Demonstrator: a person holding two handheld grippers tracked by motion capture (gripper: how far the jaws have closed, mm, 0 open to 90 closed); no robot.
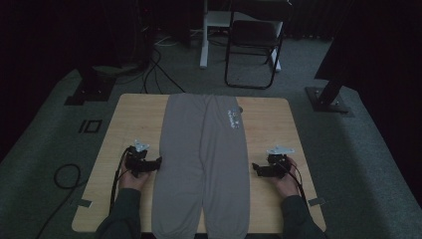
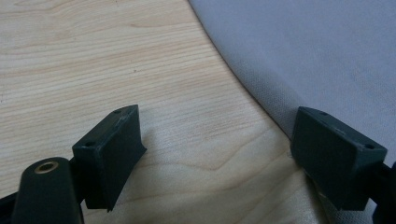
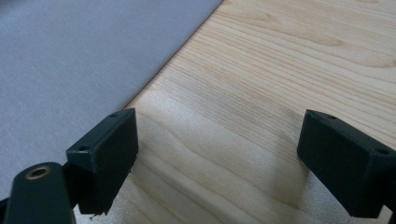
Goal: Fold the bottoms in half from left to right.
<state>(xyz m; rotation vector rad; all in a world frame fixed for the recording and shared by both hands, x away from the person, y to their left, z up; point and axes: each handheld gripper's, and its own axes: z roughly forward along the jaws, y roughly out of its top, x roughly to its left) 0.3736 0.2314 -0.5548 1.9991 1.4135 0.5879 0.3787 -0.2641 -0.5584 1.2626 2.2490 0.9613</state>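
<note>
On the left I have the left gripper [image 1: 158,162] low over the bare wood of the table [image 1: 132,119], held in the person's left hand [image 1: 130,178], its tips pointing inward at the trousers [image 1: 204,154]. In the left gripper view its jaws stand wide apart with nothing between them but wood; one jaw sits right at the hem of the grey cloth [image 2: 303,51], though I cannot tell whether it touches. The trousers lie flat down the middle of the table, waistband at the far end, legs running toward me and hanging over the near edge, with a small pale print [image 1: 233,118] near the right hip. On the right, the right gripper [image 1: 255,169] rests in the right hand [image 1: 287,183], just beside the trousers' right edge and pointing in at it. In the right gripper view its jaws are also spread wide and grip nothing; wood shows between them, and the cloth [image 3: 84,56] lies just beyond one jaw.
</note>
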